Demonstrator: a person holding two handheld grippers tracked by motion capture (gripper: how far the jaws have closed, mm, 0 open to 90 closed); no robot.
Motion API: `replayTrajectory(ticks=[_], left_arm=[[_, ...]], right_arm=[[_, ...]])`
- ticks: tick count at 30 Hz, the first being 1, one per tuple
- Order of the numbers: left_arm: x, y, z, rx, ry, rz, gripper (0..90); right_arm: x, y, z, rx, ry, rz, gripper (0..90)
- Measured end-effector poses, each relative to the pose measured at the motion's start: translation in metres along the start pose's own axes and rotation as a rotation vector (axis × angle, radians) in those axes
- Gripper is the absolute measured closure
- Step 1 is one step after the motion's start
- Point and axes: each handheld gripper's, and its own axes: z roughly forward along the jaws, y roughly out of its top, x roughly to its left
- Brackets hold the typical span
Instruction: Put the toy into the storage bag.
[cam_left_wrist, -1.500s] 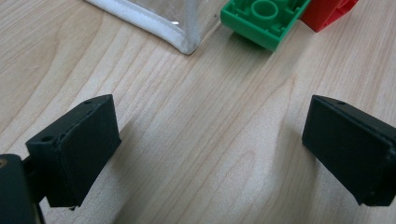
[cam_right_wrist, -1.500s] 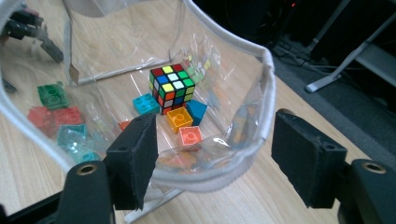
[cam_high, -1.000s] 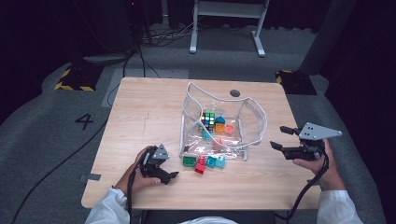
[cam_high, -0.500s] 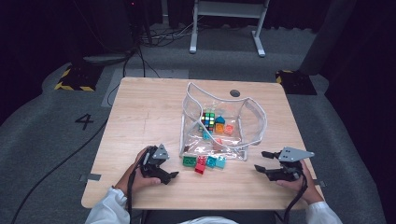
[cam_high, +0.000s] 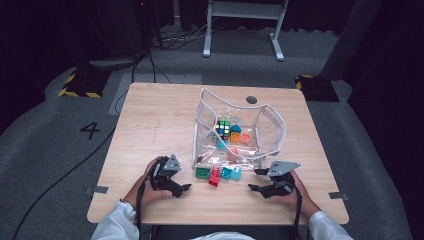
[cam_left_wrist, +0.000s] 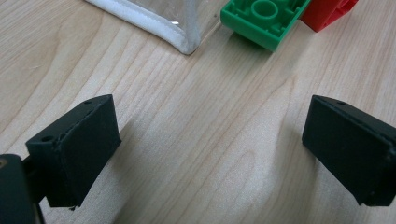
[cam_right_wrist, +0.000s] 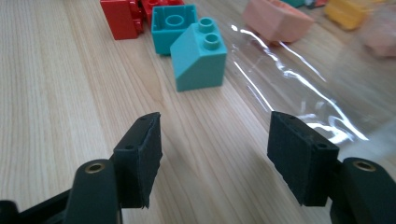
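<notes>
A clear plastic pouch (cam_high: 240, 127) with white trim stands open mid-table, holding a puzzle cube (cam_high: 223, 129) and coloured bricks. Outside its front edge lie a green brick (cam_high: 202, 172) (cam_left_wrist: 264, 21), a red brick (cam_high: 215, 177) (cam_right_wrist: 120, 17) and two teal bricks (cam_high: 231, 173) (cam_right_wrist: 198, 56). My left gripper (cam_high: 184, 189) (cam_left_wrist: 210, 149) rests open on the wood, short of the green brick and the pouch corner (cam_left_wrist: 184, 42). On the other side my right gripper (cam_high: 256, 180) (cam_right_wrist: 215, 154) is open too, jaws low over the table and facing the sloped teal brick. Neither holds anything.
The wooden table (cam_high: 155, 130) has bare room to the left of the pouch and along its front edge. A round cable hole (cam_high: 251, 100) sits at the back. Beyond the table are grey floor, cables and a white stand (cam_high: 242, 25).
My right gripper has come in from beyond the table's right edge, dropping down and leftward to rest near the front edge by the teal bricks. The left gripper stayed put.
</notes>
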Motion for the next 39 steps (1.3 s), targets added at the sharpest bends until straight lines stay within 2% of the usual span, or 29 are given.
replayTrajectory(ticks=[1,3,7,8,9,11,13,18,25,27,30,31,36,39], left_arm=[[0.0,0.0,0.0,0.0,0.0,0.0,4.1],[0.0,0.0,0.0,0.0,0.0,0.0,4.0],[0.0,0.0,0.0,0.0,0.0,0.0,4.0],[0.0,0.0,0.0,0.0,0.0,0.0,4.0],[0.0,0.0,0.0,0.0,0.0,0.0,4.1],[0.0,0.0,0.0,0.0,0.0,0.0,4.1],[0.0,0.0,0.0,0.0,0.0,0.0,4.1],[0.0,0.0,0.0,0.0,0.0,0.0,4.0],[0.0,0.0,0.0,0.0,0.0,0.0,4.1],[0.0,0.0,0.0,0.0,0.0,0.0,4.1],[0.0,0.0,0.0,0.0,0.0,0.0,4.1],[0.0,0.0,0.0,0.0,0.0,0.0,4.1],[0.0,0.0,0.0,0.0,0.0,0.0,4.1],[0.0,0.0,0.0,0.0,0.0,0.0,4.1]], right_arm=[[0.003,0.002,0.002,0.021,0.002,0.013,35.5],[0.005,0.008,0.01,0.006,0.002,-0.028,35.5],[0.012,0.016,0.02,0.042,0.016,-0.002,32.3],[0.01,0.018,0.022,0.051,0.013,-0.012,31.6],[0.008,0.021,0.027,0.035,0.013,-0.033,31.3],[0.01,0.025,0.032,0.035,0.021,0.0,31.2],[0.011,0.03,0.037,0.037,0.036,-0.011,31.8],[0.015,0.036,0.045,0.025,0.036,-0.027,33.9],[0.016,0.036,0.044,0.011,0.026,-0.018,50.8],[0.017,0.035,0.043,0.009,0.029,-0.02,58.3],[0.019,0.034,0.041,0.009,0.011,-0.04,58.9],[0.02,0.033,0.04,0.012,0.014,-0.031,58.9],[0.015,0.027,0.032,0.01,0.049,-0.056,59.0],[0.014,0.021,0.024,0.025,0.034,-0.033,59.1]])
